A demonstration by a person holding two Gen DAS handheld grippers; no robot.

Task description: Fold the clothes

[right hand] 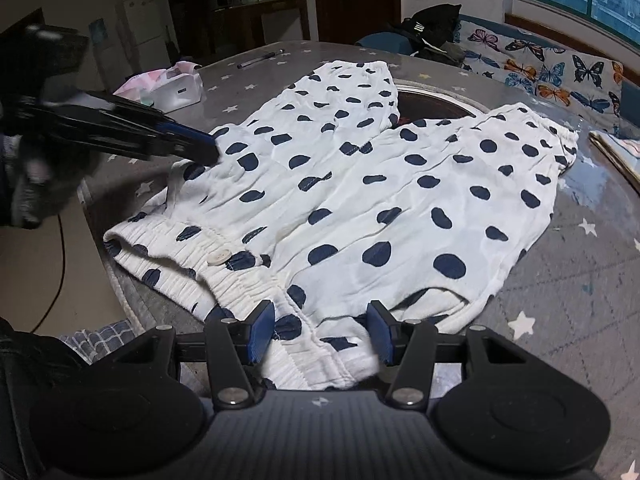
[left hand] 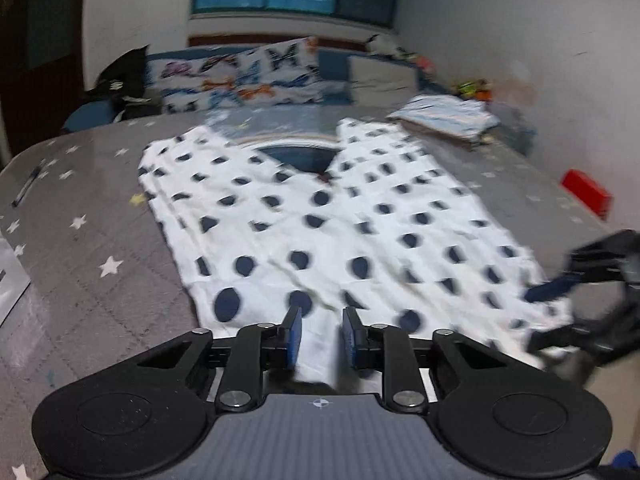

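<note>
White shorts with dark blue dots (left hand: 360, 220) (right hand: 400, 200) lie flat on a grey table cover with stars (left hand: 88, 240) (right hand: 580, 300), legs pointing away in the left wrist view. My left gripper (left hand: 322, 336) (right hand: 208, 152) is at the shorts' near edge, its blue pads close together with a strip of white fabric pinched between them. My right gripper (right hand: 320, 334) (left hand: 530, 322) stands open astride the elastic waistband, with the cloth lying loose between the pads. A white button (right hand: 218, 258) shows on the waistband.
A folded striped garment (left hand: 444, 116) and a red box (left hand: 586, 194) sit at the table's right. A pen (right hand: 260, 60) and a tissue pack (right hand: 176, 86) lie at the far left side. A butterfly-print sofa (left hand: 240, 76) stands behind the table.
</note>
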